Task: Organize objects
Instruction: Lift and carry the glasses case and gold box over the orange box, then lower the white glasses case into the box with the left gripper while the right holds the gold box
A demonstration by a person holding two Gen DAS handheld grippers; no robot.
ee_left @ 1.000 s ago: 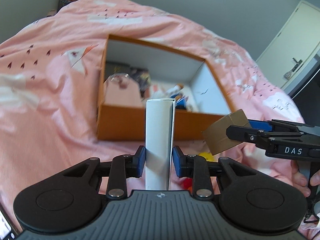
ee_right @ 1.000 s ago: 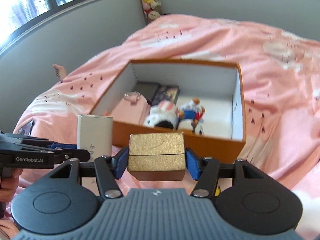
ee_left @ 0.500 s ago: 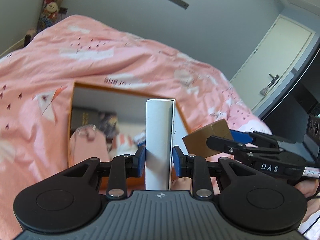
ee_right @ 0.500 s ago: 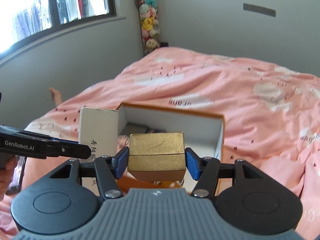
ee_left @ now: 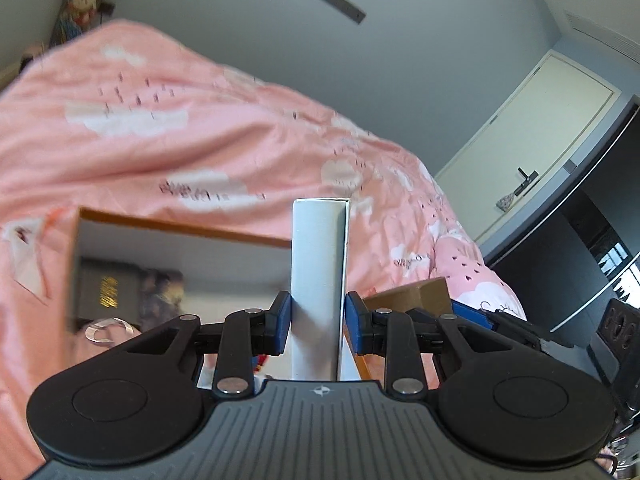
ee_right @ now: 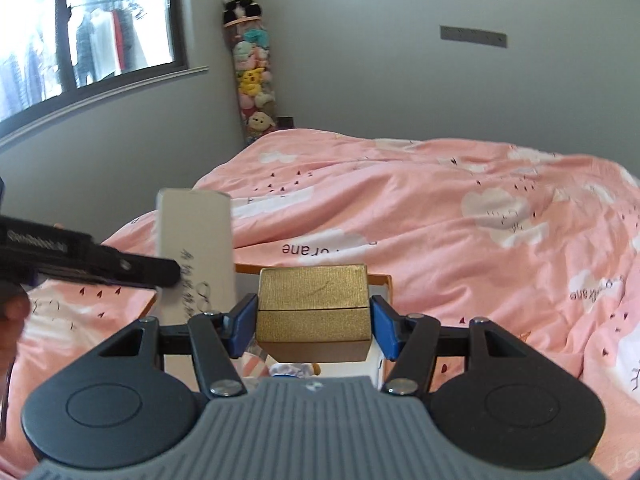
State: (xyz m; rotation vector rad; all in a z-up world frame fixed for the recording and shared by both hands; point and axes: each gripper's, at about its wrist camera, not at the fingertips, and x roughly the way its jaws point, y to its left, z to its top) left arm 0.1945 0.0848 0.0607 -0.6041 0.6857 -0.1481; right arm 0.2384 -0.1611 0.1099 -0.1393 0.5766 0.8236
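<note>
Two loads in the air at once: left tool clamps a tall white box upright, right tool clamps a gold box across its sides. Both hang over the near side of the orange bin lying on the bed.

Risks:
- Tools sit close side by side; the white box stands just beside the gold box in the right view. A sideways drift by either would likely knock them together and twist a grip.
- White box is held low, with most of its height above the pads, so a bump on the bin rim could lever it out.
- Bin's left half already holds a dark box and other items, blurred; dropping there risks stacking crooked.
- Soft bedding may let the bin tip under a hard push.

Room: open air above the bin; floor space inside is mostly hidden behind the tools.
</note>
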